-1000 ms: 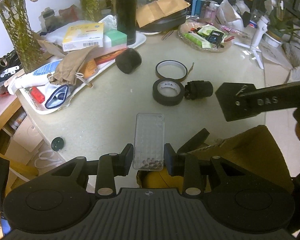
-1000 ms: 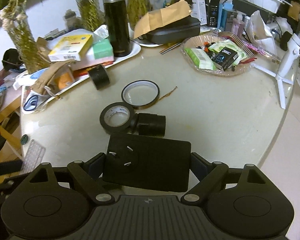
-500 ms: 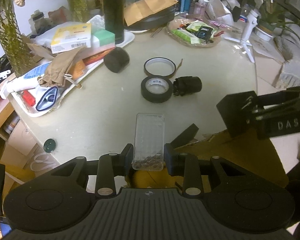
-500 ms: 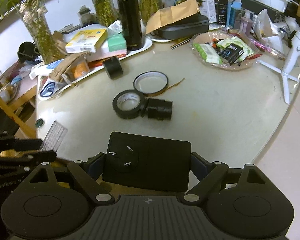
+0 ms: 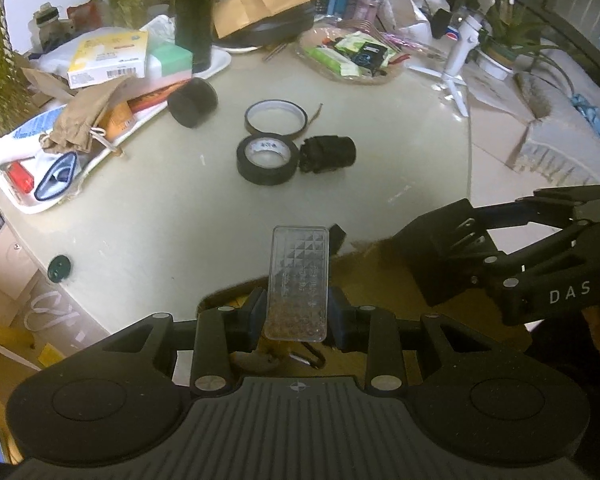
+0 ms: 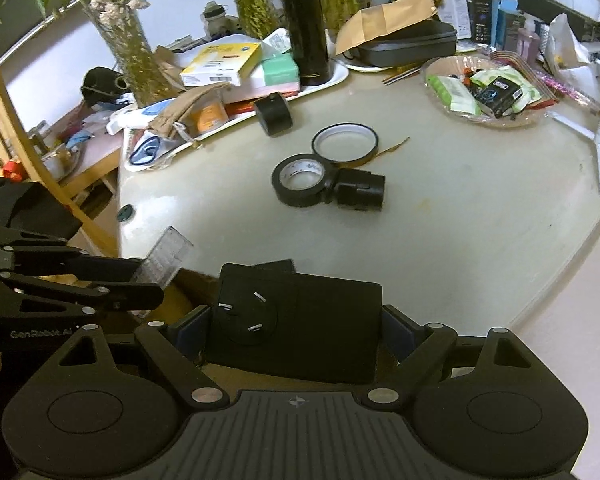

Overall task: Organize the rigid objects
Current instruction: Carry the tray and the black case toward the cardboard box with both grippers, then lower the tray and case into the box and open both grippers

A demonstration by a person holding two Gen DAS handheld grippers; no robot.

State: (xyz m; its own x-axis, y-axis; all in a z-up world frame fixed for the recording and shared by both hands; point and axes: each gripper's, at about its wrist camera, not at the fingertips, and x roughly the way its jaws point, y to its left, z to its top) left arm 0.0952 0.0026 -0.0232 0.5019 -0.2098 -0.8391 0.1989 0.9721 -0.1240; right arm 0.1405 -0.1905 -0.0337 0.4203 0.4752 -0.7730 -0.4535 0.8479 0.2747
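Both your grippers have drawn back past the worktop (image 5: 148,216) edge; left gripper (image 5: 298,312) fingers pinch the clear case (image 5: 299,276), long axis pointing forward; right gripper (image 6: 296,328) fingers pinch the black adapter (image 6: 296,326).

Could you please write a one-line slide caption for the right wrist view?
Right gripper clamps a black power adapter above a cardboard box beside the table.

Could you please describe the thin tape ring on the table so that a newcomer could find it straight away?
Start at the round pale table and find the thick black tape roll near its middle. The thin tape ring lies flat just behind it, toward the black flask. Unlike the chunky roll, it is a slim hoop with a wide opening.
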